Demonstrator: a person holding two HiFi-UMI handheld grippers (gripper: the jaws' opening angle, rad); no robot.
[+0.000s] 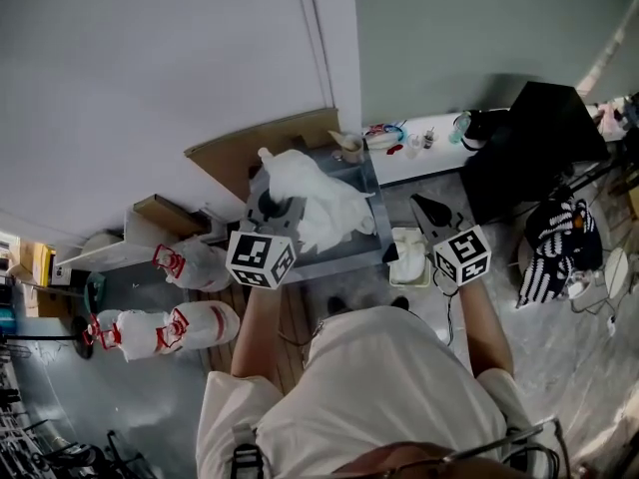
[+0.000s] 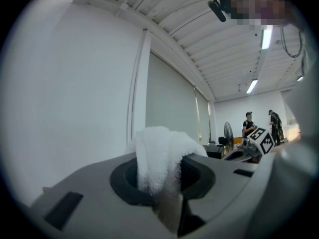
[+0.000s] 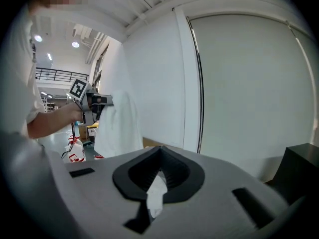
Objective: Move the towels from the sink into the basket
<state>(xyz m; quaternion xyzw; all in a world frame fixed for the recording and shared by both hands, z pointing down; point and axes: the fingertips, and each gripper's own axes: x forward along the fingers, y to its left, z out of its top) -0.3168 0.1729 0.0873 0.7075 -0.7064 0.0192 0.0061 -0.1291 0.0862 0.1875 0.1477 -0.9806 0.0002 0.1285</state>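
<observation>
A white towel [image 1: 318, 206] hangs bunched from my left gripper [image 1: 272, 208], held up over the steel sink [image 1: 344, 263]. In the left gripper view the towel [image 2: 158, 158] drapes over the shut jaws of the left gripper [image 2: 167, 198]. My right gripper [image 1: 425, 214] is raised to the right of the sink, above a whitish basket [image 1: 408, 267]. In the right gripper view a small fold of white cloth [image 3: 157, 193] is pinched in the right gripper [image 3: 155, 190]; the rest of that cloth is hidden. That view also shows the left gripper's towel [image 3: 117, 121] hanging.
White bags with red ties [image 1: 185, 325] lie on the floor at left. A black cabinet [image 1: 529, 148] and a striped cloth [image 1: 555, 242] are at right. A counter with bottles [image 1: 411, 140] runs behind the sink. Two people [image 2: 248, 126] stand far off.
</observation>
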